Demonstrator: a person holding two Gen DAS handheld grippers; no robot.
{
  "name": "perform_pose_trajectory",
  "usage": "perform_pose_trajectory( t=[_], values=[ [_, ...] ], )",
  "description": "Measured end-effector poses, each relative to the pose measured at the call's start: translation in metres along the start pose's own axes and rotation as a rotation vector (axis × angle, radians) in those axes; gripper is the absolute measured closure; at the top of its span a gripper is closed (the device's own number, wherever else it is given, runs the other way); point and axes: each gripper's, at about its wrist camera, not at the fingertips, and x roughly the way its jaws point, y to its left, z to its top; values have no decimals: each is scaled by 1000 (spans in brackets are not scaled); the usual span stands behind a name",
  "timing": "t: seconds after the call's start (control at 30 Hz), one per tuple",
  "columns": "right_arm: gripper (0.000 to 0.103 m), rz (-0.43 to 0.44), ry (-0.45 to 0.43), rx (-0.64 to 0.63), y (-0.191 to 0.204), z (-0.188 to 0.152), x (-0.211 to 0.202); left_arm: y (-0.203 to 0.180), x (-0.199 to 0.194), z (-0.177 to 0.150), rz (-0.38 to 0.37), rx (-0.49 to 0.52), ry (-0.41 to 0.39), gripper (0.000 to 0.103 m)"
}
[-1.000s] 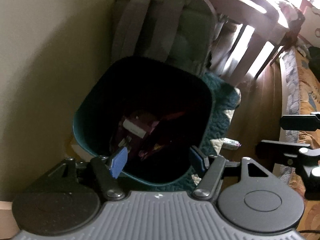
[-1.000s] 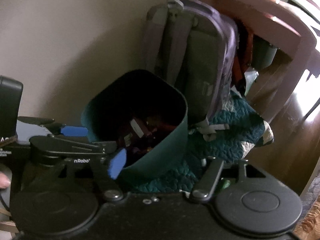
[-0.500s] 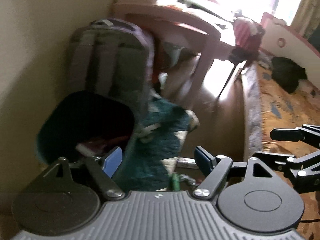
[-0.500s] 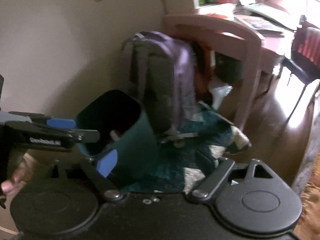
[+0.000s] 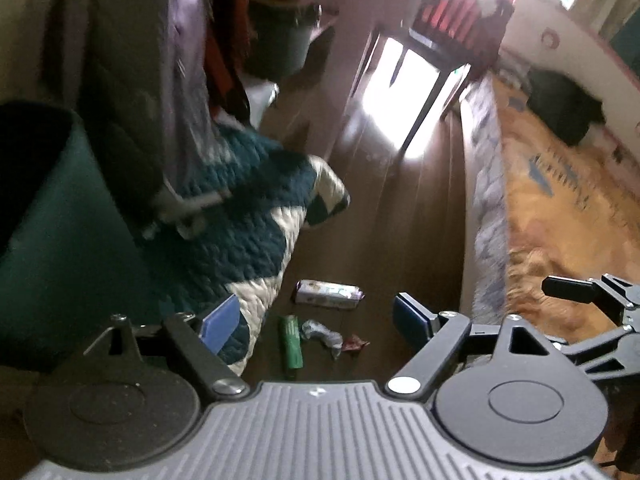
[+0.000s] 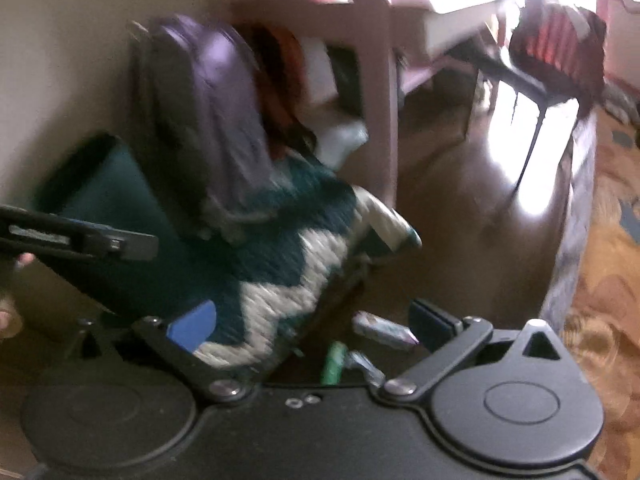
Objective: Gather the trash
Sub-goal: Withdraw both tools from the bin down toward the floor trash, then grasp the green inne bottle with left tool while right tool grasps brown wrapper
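Trash lies on the brown floor: a pale wrapper (image 5: pixel 329 294), a green wrapper (image 5: pixel 291 342), a crumpled grey piece (image 5: pixel 322 332) and a small red scrap (image 5: pixel 355 343). The dark green bin (image 5: pixel 60 216) stands at the left by the wall. My left gripper (image 5: pixel 316 322) is open and empty, above the trash. My right gripper (image 6: pixel 312 320) is open and empty; the pale wrapper (image 6: pixel 384 330) and green wrapper (image 6: pixel 334 362) show between its fingers. The bin (image 6: pixel 116 216) is at its left.
A teal and white quilt (image 5: pixel 248 216) lies on the floor beside the bin, with a grey-purple backpack (image 5: pixel 152 72) against the wall. A pink desk (image 6: pixel 360 40) and a chair (image 6: pixel 552 48) stand behind. A patterned orange rug (image 5: pixel 560 200) covers the right side.
Both grippers have swung right, away from the bin's opening, and now face the floor trash beside the quilt. Both stay open and empty.
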Motion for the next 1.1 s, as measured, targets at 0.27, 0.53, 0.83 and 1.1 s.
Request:
perform_pose_trajectory(
  t=[0.27, 0.53, 0.83, 1.1],
  values=[
    [0, -30, 101, 21, -64, -77, 131, -24, 160, -68, 98, 34, 102, 19],
    [2, -43, 217, 49, -116, -150, 276, -28, 324, -141, 174, -5, 247, 19],
    [19, -38, 380, -126, -145, -222, 418, -1, 460, -190, 250, -52, 313, 19],
    [31, -41, 434, -355, -154, -263, 485, 20, 533, -204, 272, -96, 331, 19]
  ],
)
